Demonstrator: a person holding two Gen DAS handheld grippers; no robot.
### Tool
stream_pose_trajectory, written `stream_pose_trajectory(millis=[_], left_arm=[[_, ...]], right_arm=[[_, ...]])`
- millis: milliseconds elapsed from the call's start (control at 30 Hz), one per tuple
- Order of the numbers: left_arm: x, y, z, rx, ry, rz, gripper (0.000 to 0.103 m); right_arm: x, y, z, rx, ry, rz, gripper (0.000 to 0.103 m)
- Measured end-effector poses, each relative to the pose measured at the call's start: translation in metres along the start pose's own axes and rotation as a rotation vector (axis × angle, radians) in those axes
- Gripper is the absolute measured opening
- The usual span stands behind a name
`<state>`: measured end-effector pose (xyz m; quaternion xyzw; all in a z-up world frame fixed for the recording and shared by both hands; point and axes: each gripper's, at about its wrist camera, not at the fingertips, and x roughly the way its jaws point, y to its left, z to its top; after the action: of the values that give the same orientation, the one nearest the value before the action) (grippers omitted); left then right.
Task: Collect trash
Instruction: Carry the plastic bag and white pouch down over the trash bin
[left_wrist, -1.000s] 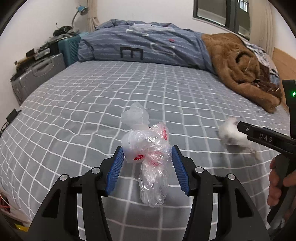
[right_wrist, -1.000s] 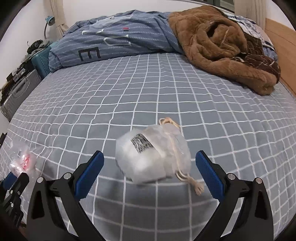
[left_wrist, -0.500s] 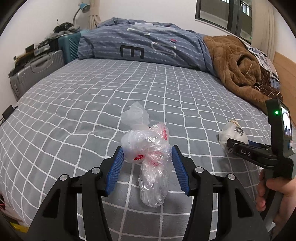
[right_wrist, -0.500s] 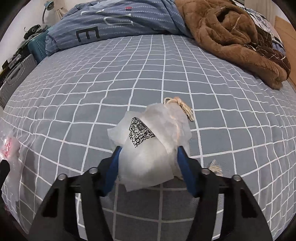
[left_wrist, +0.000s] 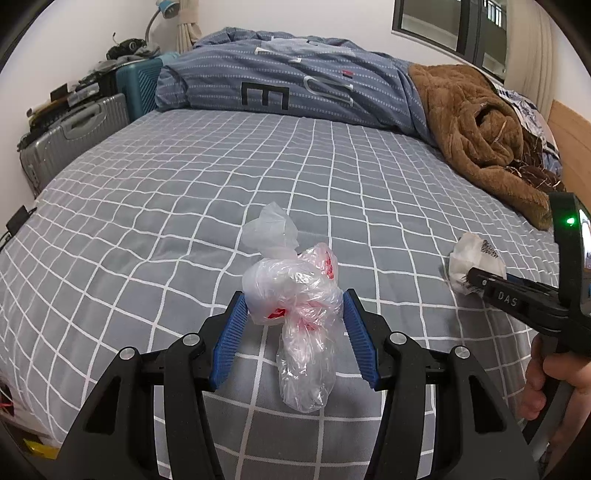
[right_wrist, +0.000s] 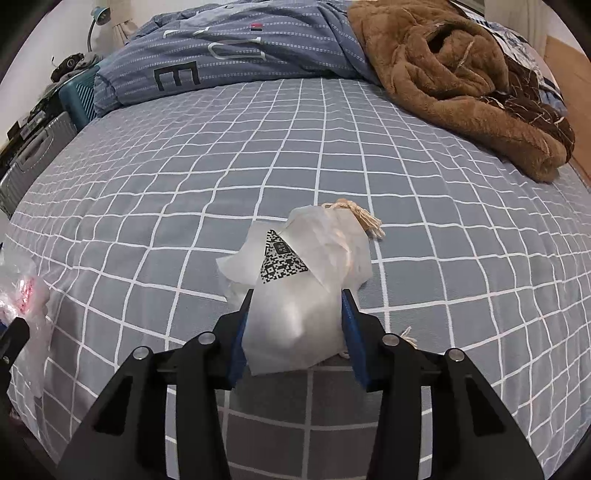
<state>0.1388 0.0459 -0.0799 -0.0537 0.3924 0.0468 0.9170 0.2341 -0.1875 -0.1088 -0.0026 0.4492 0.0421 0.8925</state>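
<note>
Both your claws angle down over the bed: left claw clamps the crumpled plastic bag, right claw is closing on the white drawstring pouch, pads already squeezing.

a wide bed in a grey checked sheet fills the room; suitcases stand against the white wall, a dark window beyond.
</note>
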Motion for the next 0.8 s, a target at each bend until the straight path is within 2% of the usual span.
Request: stream_pose_trajectory(millis=[367,800], left_arm=[[-0.016,-0.015,0.004,0.04,0.008,-0.009,0.053],[-0.028,-0.04,0.005,0.041,0.029,-0.041,0.053]], right_arm=[[-0.043,-0.005,-0.001,-0.046,-0.084,-0.019,0.043],[-0.082,-0.034,-0.023,0.003,-0.102,-0.011,0.043]])
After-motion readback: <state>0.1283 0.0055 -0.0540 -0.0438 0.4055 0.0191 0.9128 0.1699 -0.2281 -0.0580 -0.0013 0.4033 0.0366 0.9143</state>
